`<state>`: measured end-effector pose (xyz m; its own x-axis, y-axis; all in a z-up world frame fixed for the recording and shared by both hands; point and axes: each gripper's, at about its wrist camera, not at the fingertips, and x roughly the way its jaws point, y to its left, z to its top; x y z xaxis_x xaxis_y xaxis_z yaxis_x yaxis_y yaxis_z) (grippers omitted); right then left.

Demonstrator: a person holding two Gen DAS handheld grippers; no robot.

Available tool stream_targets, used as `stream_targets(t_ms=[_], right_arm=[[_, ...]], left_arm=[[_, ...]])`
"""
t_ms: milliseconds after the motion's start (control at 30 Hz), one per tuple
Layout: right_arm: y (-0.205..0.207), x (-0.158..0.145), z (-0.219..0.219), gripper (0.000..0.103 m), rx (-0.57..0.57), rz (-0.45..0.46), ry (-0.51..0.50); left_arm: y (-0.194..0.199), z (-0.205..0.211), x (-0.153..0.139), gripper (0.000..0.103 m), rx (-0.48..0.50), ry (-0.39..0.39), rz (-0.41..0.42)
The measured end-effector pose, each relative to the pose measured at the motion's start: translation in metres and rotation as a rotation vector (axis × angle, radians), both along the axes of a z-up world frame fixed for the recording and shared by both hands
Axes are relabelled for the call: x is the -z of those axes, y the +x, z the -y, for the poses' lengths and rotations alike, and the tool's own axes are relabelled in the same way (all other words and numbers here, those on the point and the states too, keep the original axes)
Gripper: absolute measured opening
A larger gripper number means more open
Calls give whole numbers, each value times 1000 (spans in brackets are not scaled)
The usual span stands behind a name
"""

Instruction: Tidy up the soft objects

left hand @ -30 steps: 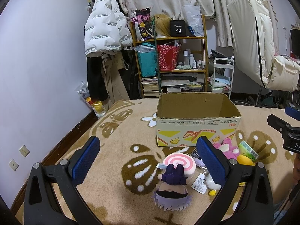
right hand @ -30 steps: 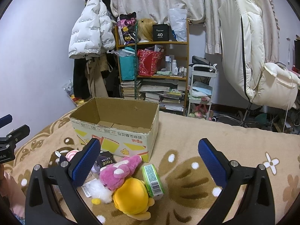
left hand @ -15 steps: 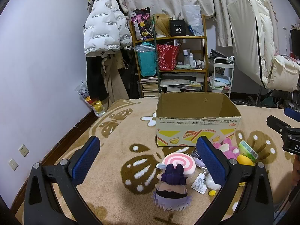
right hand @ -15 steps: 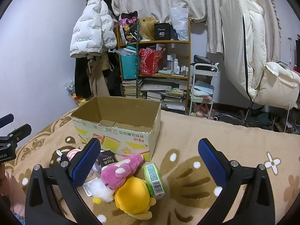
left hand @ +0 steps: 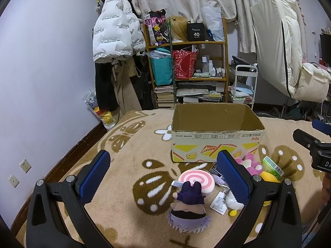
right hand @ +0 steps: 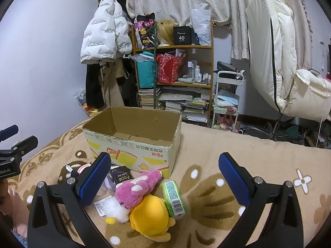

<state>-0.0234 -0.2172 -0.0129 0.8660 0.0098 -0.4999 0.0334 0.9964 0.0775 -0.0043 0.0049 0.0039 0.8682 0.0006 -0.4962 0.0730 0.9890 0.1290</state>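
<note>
An open, empty cardboard box [left hand: 215,138] [right hand: 134,142] stands on the patterned beige blanket [left hand: 128,165]. In front of it lie soft toys: a purple-haired plush doll [left hand: 188,210], a pink swirl lollipop cushion [left hand: 196,183], a pink plush [right hand: 137,187], a yellow plush [right hand: 150,217], a white fluffy toy [right hand: 115,207] and a green pack [right hand: 173,198]. My left gripper [left hand: 163,177] is open and empty above the doll and lollipop. My right gripper [right hand: 164,179] is open and empty above the pink and yellow plush.
A wooden shelf [left hand: 186,72] crammed with bags, books and bottles stands behind the bed. A white puffer jacket [left hand: 113,35] hangs at its left. A cream chair [right hand: 289,72] is at the right. A black "Face" packet [right hand: 121,177] lies by the box.
Both grippers have shifted only slightly; the right view has drifted a little to the left. Nothing on the blanket has moved.
</note>
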Motion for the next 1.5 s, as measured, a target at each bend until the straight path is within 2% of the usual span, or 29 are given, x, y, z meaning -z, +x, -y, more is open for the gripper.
stream_targets(t_ms=[100, 367, 667, 900, 1200, 1267, 1500], right_arm=[[2, 1, 2, 103, -15, -16, 26], [11, 7, -1, 103, -41, -73, 22], [24, 18, 4, 103, -45, -146, 45], [35, 25, 4, 103, -27, -186, 28], [61, 52, 9, 103, -23, -290, 68], [66, 59, 11, 101, -15, -317, 88], [81, 82, 25, 80, -3, -406, 176]], left_arm=[[2, 2, 3, 102, 6, 4, -22], [13, 8, 11, 102, 35, 9, -95], [39, 15, 30, 102, 31, 24, -236], [62, 11, 47, 102, 33, -17, -335], [80, 18, 73, 102, 63, -4, -457], [82, 23, 79, 102, 78, 9, -485], [89, 27, 96, 102, 85, 33, -563]])
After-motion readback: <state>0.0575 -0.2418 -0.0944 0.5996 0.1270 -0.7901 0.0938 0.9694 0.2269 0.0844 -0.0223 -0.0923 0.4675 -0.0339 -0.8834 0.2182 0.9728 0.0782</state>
